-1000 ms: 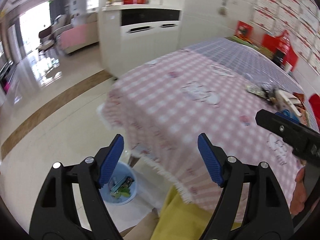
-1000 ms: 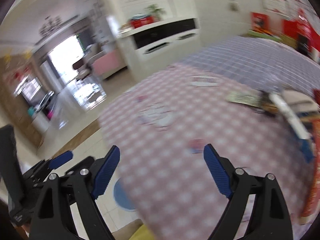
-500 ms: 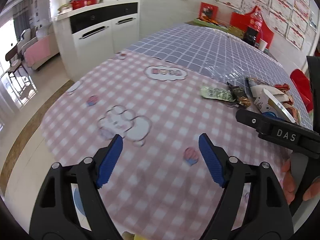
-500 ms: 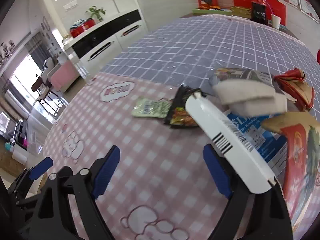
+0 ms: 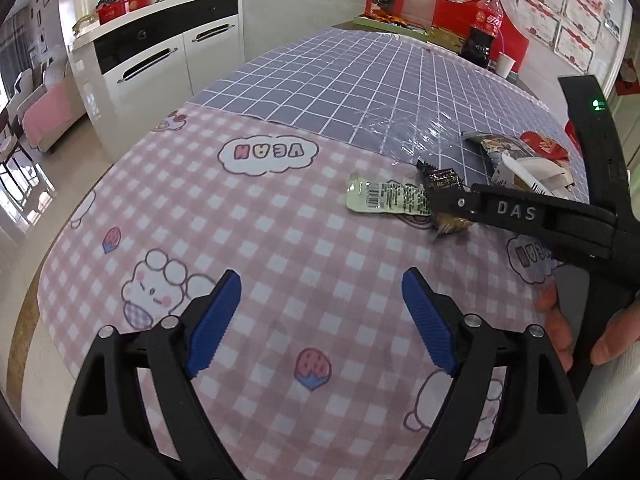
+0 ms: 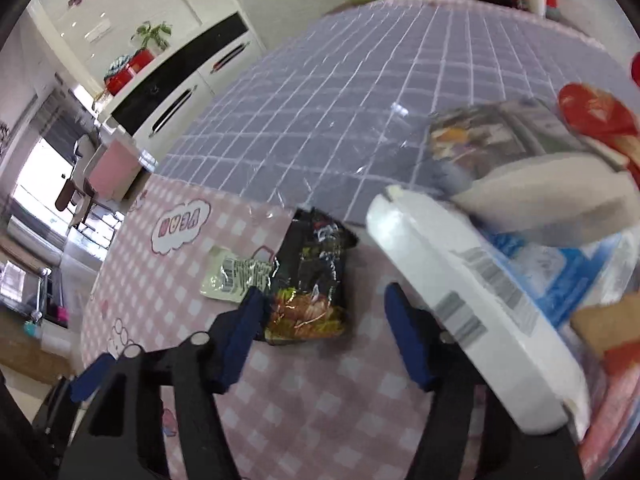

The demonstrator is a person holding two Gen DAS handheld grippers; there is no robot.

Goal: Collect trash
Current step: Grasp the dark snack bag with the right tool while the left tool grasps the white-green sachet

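Note:
A pile of trash lies on the checked tablecloth (image 5: 280, 220). It holds a dark snack wrapper (image 6: 316, 280), a pale green wrapper (image 6: 236, 276) beside it, and a long white pack (image 6: 460, 304). My right gripper (image 6: 325, 294) is low over the dark wrapper with its jaws closing. The wrapper lies between them; the left pad is at its edge and the right pad stands apart. In the left wrist view the right gripper's finger (image 5: 512, 212) crosses the dark wrapper (image 5: 440, 178) and the green wrapper (image 5: 384, 198). My left gripper (image 5: 320, 276) hovers over bare pink cloth, jaws opening, with nothing between them.
More wrappers lie at the right: a red one (image 6: 592, 112) and a blue-and-white pack (image 6: 560, 280). A cola bottle (image 5: 486, 28) and paper cup (image 5: 505, 65) stand at the table's far end. A white cabinet (image 5: 160, 52) stands beyond. A person's hand (image 5: 560, 320) holds the right gripper.
Both grippers swung from the table's edge, where a blue bin on the floor showed, to over the table. The right one dropped toward the dark wrapper and its jaws narrowed around it.

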